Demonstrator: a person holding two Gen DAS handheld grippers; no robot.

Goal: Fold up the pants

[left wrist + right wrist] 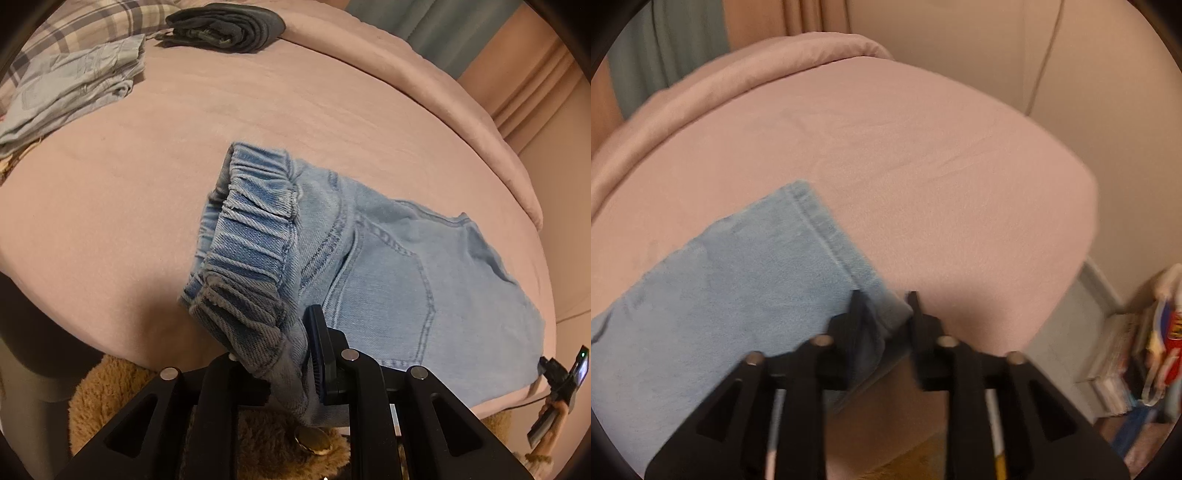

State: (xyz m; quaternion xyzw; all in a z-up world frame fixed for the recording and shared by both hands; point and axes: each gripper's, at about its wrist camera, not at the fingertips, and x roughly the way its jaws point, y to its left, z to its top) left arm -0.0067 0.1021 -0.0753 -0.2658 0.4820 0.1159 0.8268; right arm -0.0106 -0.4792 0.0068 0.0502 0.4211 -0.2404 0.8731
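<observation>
Light blue jeans (pixel 388 266) lie on the pink bed (pixel 147 206), folded lengthwise, back pocket up. My left gripper (pixel 280 354) is shut on the elastic waistband (pixel 251 258) and holds its near corner lifted off the bed. In the right wrist view the leg end of the jeans (pixel 738 280) lies at the near edge of the bed (pixel 942 184), hem toward the right. My right gripper (pixel 884 299) is open, its jaws on either side of the hem corner, which hangs over the bed edge.
Folded light blue clothes (pixel 70 88) and a dark folded garment (pixel 225 26) lie at the far left of the bed beside a plaid pillow (pixel 92 22). A brown fuzzy rug (pixel 110 391) is below. Stacked books (pixel 1126 354) stand on the floor at right.
</observation>
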